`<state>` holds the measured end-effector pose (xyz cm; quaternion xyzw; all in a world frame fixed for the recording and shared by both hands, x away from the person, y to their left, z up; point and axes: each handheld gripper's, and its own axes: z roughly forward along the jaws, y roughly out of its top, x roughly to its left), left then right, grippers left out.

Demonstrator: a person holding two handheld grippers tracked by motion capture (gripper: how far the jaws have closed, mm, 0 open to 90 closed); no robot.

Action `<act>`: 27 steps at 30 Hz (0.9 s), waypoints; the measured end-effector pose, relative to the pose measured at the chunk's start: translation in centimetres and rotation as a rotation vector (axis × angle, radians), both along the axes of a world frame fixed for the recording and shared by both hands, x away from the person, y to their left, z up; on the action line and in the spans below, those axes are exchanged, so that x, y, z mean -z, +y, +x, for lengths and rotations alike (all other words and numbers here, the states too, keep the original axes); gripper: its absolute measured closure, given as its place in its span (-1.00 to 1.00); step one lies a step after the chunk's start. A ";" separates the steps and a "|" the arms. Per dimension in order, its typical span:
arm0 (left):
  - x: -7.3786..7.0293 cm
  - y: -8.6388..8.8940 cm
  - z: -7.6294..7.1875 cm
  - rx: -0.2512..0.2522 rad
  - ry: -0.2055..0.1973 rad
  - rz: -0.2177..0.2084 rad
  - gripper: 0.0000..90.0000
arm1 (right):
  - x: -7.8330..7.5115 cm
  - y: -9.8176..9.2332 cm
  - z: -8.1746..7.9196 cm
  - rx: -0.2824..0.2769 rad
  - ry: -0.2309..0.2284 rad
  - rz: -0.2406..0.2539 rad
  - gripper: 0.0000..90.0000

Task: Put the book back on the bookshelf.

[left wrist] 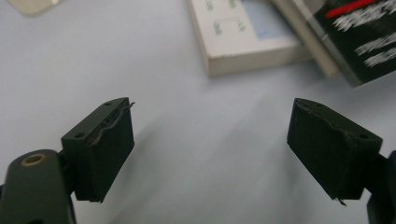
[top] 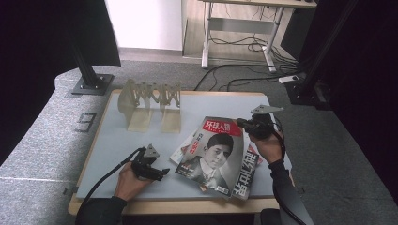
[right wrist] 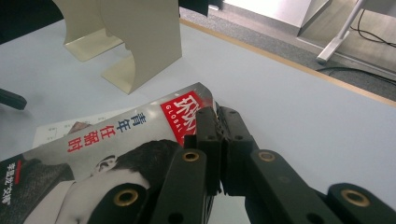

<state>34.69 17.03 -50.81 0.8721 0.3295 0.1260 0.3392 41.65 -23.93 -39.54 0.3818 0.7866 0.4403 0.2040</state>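
At the tabletop's (top: 117,140) right side, the right tongs (right wrist: 215,122) clench the top magazine's (top: 213,154) far corner — its length running toward the person — while the left tongs (left wrist: 210,140) hover released beside the stack.

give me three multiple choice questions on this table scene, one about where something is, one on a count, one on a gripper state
1. Where does the cream rack stand?
A. at the table's far left part
B. on the magazines
C. on the floor

2. How many grippers grasp the top magazine?
A. none
B. one
C. two

3. How does the left gripper stand?
A. shut on a book
B. shut on nothing
C. open over the bare table

Answers:
1 A, the high view shows the rack on the table beyond the left hand.
2 B, the right gripper pinches the magazine's top corner, while the left one holds nothing.
3 C, the left gripper view shows its jaws wide apart with bare tabletop between them.
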 end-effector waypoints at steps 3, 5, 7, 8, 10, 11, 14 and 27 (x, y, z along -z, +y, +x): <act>-1.0 0.0 0.2 0.022 -0.020 -0.018 -0.68 | -0.3 0.0 -0.1 -0.003 -0.004 0.011 0.92; -1.6 -0.3 0.4 0.038 -0.026 -0.019 -0.68 | -0.6 0.0 -0.2 -0.007 -0.010 0.010 0.92; -2.1 -0.7 0.8 0.059 -0.023 -0.012 -0.68 | -1.0 0.1 -0.3 -0.014 -0.020 0.011 0.92; -2.5 -1.1 1.0 0.073 -0.017 -0.018 -0.68 | -1.1 0.2 -0.4 -0.015 -0.024 0.014 0.92; -2.8 -1.7 1.4 0.092 -0.007 -0.032 -0.68 | -1.4 0.3 -0.5 -0.021 -0.029 0.013 0.92; -3.0 -2.0 1.6 0.102 0.001 -0.038 -0.68 | -1.5 0.4 -0.6 -0.021 -0.031 0.013 0.92; -3.4 -3.0 2.1 0.124 0.008 -0.042 -0.67 | -1.8 0.5 -0.7 -0.027 -0.036 0.009 0.92; -3.1 -6.0 3.7 0.190 0.034 -0.037 -0.65 | -3.1 0.8 -1.4 -0.050 -0.068 0.015 0.92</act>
